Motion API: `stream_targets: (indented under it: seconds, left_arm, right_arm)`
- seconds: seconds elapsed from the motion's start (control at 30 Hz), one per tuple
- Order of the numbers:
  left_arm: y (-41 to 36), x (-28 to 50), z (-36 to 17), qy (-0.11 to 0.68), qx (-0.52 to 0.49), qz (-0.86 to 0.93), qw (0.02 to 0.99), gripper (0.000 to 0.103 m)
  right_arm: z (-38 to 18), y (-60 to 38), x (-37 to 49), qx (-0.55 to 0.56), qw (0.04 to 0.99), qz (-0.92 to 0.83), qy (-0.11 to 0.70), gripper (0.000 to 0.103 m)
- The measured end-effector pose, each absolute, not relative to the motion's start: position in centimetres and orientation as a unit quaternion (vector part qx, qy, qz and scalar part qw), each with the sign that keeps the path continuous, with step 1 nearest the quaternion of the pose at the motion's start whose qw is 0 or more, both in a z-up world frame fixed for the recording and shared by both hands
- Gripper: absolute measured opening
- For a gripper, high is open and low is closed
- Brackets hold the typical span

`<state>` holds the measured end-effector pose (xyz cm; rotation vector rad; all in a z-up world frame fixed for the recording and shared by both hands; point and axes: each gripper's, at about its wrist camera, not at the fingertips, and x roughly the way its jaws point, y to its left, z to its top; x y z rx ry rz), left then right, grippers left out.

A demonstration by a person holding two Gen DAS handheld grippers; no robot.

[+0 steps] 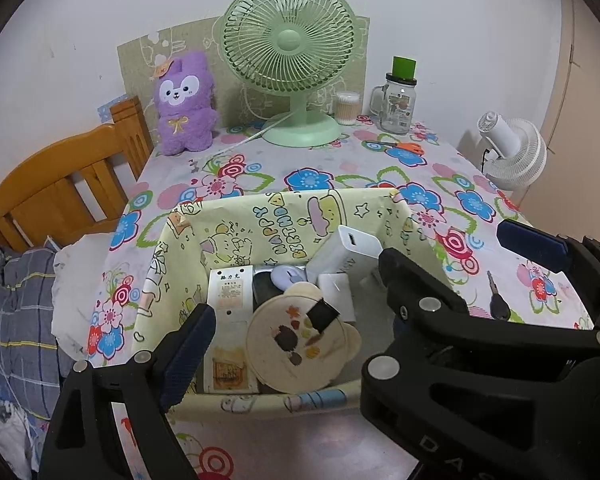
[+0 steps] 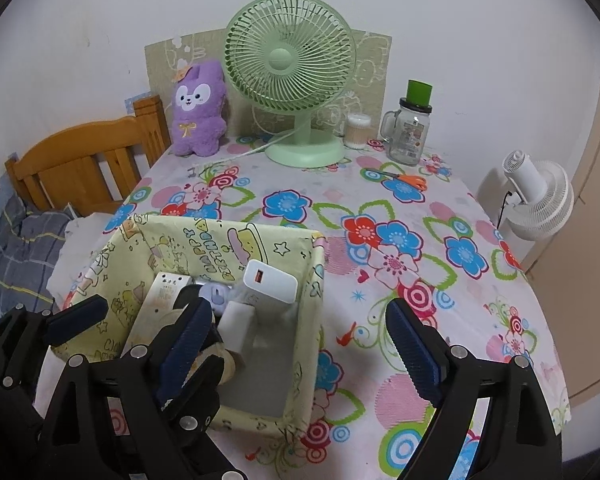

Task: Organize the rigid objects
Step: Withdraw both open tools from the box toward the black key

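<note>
A yellow cartoon-print box (image 1: 284, 216) (image 2: 236, 240) stands on the flowered table. Inside lie a white charger (image 1: 346, 254) (image 2: 270, 284), a smaller white plug (image 1: 338, 296) (image 2: 236, 318), a bear-shaped round mirror (image 1: 296, 346), a flat white pack (image 1: 230, 312) (image 2: 166, 296) and a lilac gadget (image 1: 286, 274) (image 2: 216, 294). My left gripper (image 1: 296, 304) is open above the box, empty. My right gripper (image 2: 300, 348) is open over the box's right wall, empty; its finger (image 1: 532, 250) shows in the left wrist view. A black key (image 1: 498, 300) lies on the table right of the box.
At the back stand a green fan (image 2: 292, 76), a purple plush (image 2: 198, 110), a cotton-swab tub (image 2: 358, 130) and a glass jar with green lid (image 2: 410, 128). Orange scissors (image 2: 404, 178) lie near the jar. A wooden chair (image 2: 84, 160) is left, a white fan (image 2: 536, 196) right.
</note>
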<state>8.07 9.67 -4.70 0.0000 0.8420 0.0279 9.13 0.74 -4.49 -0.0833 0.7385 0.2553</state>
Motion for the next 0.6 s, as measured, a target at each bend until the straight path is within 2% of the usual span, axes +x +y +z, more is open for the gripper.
stream_targets:
  seconds: [0.6]
  left_arm:
    - [6.9,6.3,-3.4,0.395,0.007,0.011,0.919,0.096]
  right_arm:
    - [-3.3,-2.2,7.1,-0.036,0.929,0.127,0.345,0.091]
